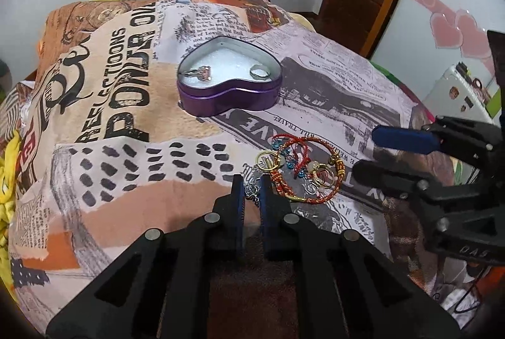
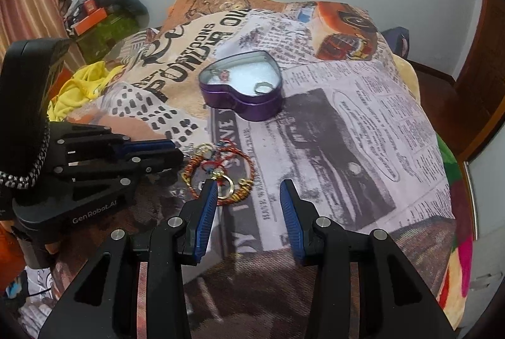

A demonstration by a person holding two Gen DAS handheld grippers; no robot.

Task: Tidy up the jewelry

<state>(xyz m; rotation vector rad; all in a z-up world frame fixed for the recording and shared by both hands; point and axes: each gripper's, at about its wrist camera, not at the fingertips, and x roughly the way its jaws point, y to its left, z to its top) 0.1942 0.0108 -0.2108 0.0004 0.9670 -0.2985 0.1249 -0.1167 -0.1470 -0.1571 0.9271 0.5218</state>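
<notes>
**Jewelry sorting on the bed, tin's open**

So the purple heart-shaped tin (image 1: 228, 94) sits lidless on the newspaper-print blanket (image 1: 126, 124), up around 12 o'clock from both grippers. Inside on the white padding there's a ring with a pinkish stone (image 1: 202, 72) at the tin's 9 o'clock side and a plain silver ring (image 1: 260, 73) over at 3 o'clock, well apart from each other.

The rest of the stuff is a tangled pile (image 1: 303, 170) just ahead of the grippers: red and gold thread bracelets, a couple of gold hoops, some little blue beads, all overlapping.

Left gripper (image 1: 252, 190) has its fingers drawn close with a small silvery piece (image 1: 252, 192) sitting between them, at about 8 o'clock of the pile. Can't tell if it's actually squeezing it or just around it.

Right gripper (image 2: 249, 190) is spread wide, its left finger (image 2: 208, 197) overlapping the pile's near edge, nothing between the pads.
</notes>
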